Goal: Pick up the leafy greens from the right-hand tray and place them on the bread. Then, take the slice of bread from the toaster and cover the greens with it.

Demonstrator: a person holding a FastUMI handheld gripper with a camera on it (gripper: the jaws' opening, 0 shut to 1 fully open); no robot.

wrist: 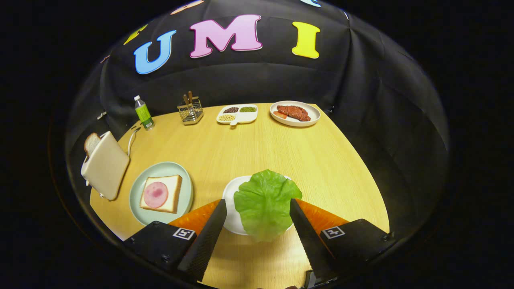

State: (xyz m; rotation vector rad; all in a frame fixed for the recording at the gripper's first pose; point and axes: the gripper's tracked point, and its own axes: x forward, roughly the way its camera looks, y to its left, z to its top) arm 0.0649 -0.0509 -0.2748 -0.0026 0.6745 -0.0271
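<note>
A green lettuce leaf (265,204) lies on a small white plate (229,208), draping over the plate's near rim. My gripper (258,202) is open, and the leaf lies between the two fingers, its right edge against the right finger (305,228). The left finger (209,233) stands apart from the leaf. To the left of the fingers a slice of bread (161,194) topped with a round of ham rests on a pale green plate (136,200). Further left stands a cream toaster (105,165) with a bread slice (91,142) sticking out of its top.
Along the wooden table's far edge stand a green bottle (143,112), a wire utensil holder (190,109), a divided dish of grains (237,114) and a plate of meat (295,113). The toaster's white cord (131,140) runs toward the bottle.
</note>
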